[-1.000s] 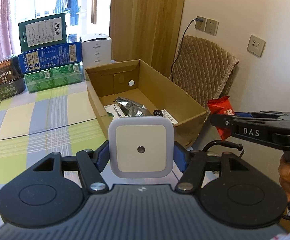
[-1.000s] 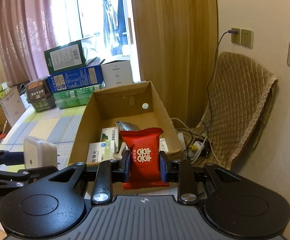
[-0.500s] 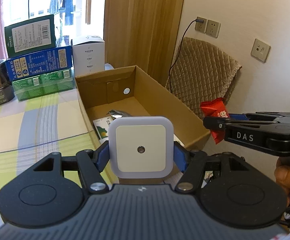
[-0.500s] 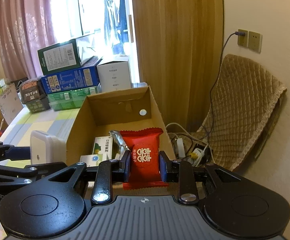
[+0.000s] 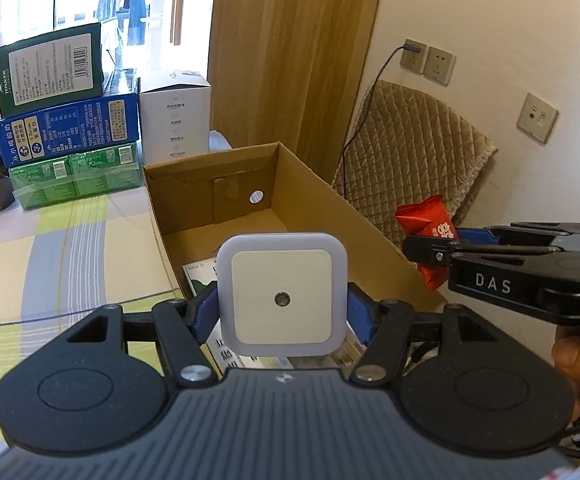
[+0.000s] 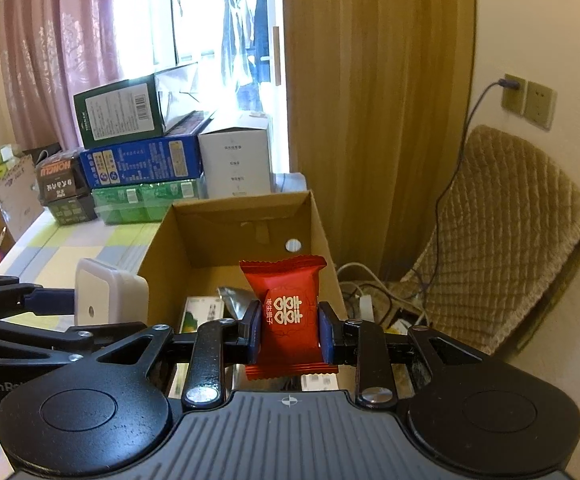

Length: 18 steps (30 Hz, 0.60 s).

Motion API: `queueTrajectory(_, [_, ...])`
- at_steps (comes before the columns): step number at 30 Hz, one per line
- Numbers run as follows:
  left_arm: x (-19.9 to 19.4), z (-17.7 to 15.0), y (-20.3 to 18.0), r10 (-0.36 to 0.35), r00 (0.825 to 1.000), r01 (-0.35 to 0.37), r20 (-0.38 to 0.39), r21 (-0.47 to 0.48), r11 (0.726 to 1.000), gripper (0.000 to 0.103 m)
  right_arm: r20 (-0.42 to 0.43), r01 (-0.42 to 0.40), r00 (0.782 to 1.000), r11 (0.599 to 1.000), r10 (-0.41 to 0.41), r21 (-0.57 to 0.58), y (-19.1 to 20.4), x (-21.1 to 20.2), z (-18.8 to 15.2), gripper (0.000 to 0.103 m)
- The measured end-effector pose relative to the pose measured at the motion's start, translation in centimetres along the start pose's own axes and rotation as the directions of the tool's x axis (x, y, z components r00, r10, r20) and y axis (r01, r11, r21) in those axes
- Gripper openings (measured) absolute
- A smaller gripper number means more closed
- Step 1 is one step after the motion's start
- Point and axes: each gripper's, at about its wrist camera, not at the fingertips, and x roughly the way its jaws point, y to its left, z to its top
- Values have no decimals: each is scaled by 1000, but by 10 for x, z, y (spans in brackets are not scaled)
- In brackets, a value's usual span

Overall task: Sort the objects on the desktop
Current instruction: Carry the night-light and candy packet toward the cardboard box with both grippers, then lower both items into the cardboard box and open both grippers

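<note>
My left gripper (image 5: 282, 312) is shut on a white square night light (image 5: 282, 294), held above the near end of an open cardboard box (image 5: 321, 188). My right gripper (image 6: 288, 330) is shut on a red candy packet (image 6: 288, 312), also over the box's (image 6: 162, 248) near end. The night light also shows in the right wrist view (image 6: 106, 296), and the red packet in the left wrist view (image 5: 425, 224). Inside the box lie a white-green carton (image 6: 202, 312) and a silver foil pack (image 6: 234, 300).
Stacked green, blue and white cartons (image 5: 70, 120) stand behind the box on a checked tablecloth (image 5: 50, 248). A quilted chair (image 6: 501, 240) and a power strip with cables (image 6: 369, 300) sit to the right by the wall. A curtain (image 6: 369, 80) hangs behind.
Both grippers have moved forward toward the cardboard box, each still holding its object. The box now looks closer and more directly beneath them.
</note>
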Motion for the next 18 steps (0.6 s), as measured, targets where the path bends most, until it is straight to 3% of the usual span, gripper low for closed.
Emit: queueTrajectory(18, [62, 46, 39, 8, 999, -10, -39, -43, 999, 61, -83, -17, 996, 1000, 18, 7, -22, 77, 31, 26])
